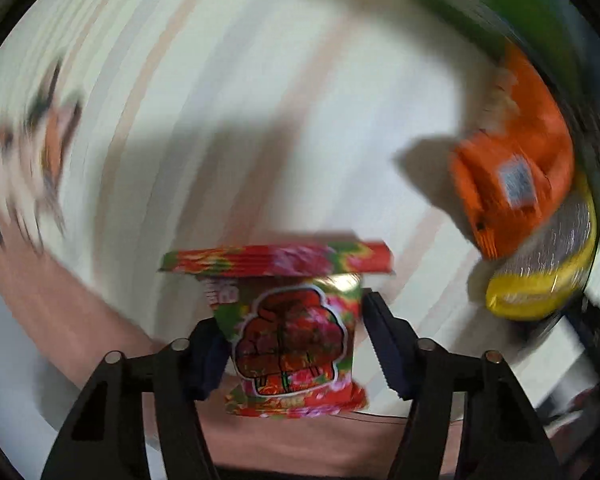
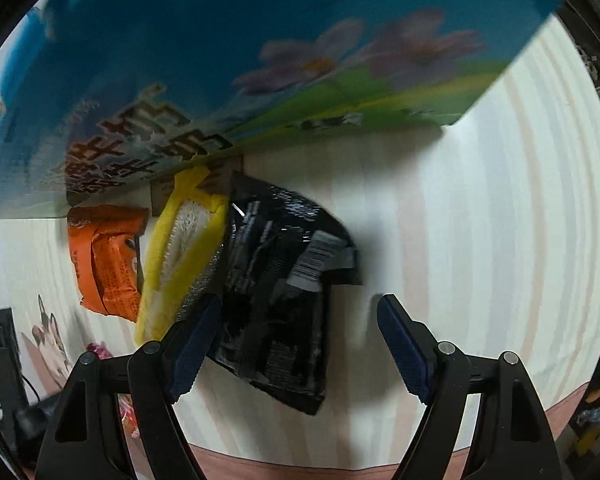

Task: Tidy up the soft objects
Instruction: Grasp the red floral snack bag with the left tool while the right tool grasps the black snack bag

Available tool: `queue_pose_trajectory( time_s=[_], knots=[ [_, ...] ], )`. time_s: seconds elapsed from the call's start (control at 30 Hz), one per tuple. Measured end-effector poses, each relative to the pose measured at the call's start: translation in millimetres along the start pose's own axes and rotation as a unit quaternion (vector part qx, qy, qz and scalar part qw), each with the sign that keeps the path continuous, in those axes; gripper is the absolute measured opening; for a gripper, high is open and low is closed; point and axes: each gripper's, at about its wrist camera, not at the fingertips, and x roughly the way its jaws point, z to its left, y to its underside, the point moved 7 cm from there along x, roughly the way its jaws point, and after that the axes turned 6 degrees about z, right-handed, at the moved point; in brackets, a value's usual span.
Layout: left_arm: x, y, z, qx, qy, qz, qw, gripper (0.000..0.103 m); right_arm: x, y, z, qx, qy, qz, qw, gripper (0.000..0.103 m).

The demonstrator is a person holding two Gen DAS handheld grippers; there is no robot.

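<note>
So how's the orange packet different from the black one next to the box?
The orange packet is bright, small and lies left of the yellow packet; the black packet is dark, glossy, larger and lies on its right. The black one reaches between the open right tongs; the orange one lies clear of them. Both are soft sealed packets lying flat on the striped cloth by the blue box.

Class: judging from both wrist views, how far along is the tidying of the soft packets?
Done: orange packet, yellow packet and black packet lie side by side by the box. In hand: red floral packet between the left gripper fingers. Left: placing it.
</note>
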Motion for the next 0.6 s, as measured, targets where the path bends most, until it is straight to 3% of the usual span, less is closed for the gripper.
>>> queue_pose_trajectory(
  time_s=[0.13,0.2,0.4,0.53,0.6],
  knots=[
    [-6,0,-31,0.116,-0.066,-0.040,0.9903,0.055,2,13,2,-0.036,0.035,0.006,0.999,0.054],
    [-5,4,-39,0.139,-0.082,-0.052,0.9855,0.055,4,26,-4,-0.053,0.048,0.017,0.997,0.054],
    [-2,10,-31,0.117,-0.047,-0.072,0.9894,0.056,16,86,-34,-0.105,0.082,0.066,0.989,0.054],
    [-1,9,-23,0.095,-0.009,-0.076,0.9925,0.059,17,95,-40,-0.107,0.090,0.063,0.988,0.054],
    [1,9,-20,0.098,-0.011,-0.079,0.9919,0.062,19,94,-40,-0.102,0.093,0.065,0.988,0.054]
  ],
)
